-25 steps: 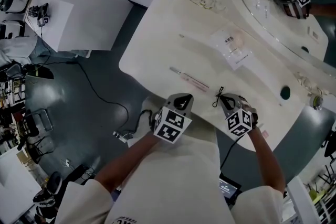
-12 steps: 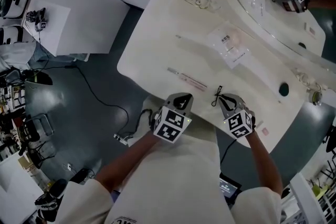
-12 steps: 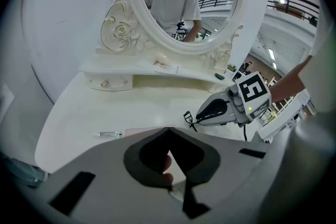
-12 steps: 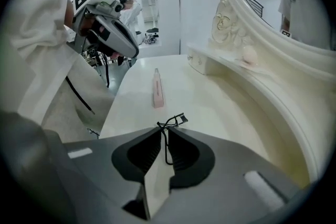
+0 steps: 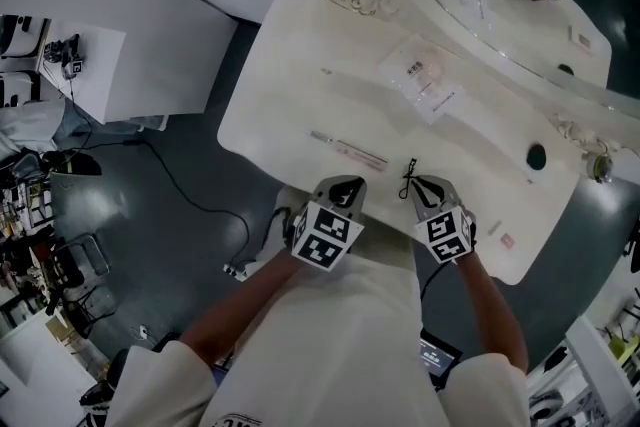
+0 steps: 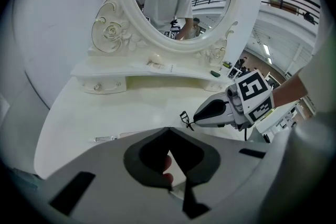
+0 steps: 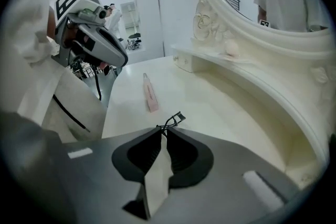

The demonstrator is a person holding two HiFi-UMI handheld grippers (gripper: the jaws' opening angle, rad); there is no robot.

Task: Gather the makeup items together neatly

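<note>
Two tools sit side by side at the near edge of the desk [image 5: 280, 85]. The left tool [image 5: 344, 185] has its jaws closed tip to tip and holds nothing. The right tool [image 5: 415, 183] pinches a thin black eyelash curler [image 5: 408, 173] by its handle end. Its jaws have just been opening a tiny bit, but the curler is between them and the pads press on it. The curler is bent wire with little loops. It sticks out past the tips, up off the desk.

Just past the tools lies a long pink tube [image 5: 350, 152]. It is slim and flat, with a pale end. Its long side runs across the desk from left to right, and the right end slants nearer. Its middle is straight ahead of the left tool. Its right end is near the curler, a little ahead and to the left of the right tool. I think the curler should go down beside the tube, turned the same way.

Farther off is a flat, shiny clear packet [image 5: 424, 80] with a white label, well apart from the tube. The desk is smooth and cream with a curvy edge. Farthest is a big round mirror [image 5: 500, 5] in a curly carved frame.
</note>
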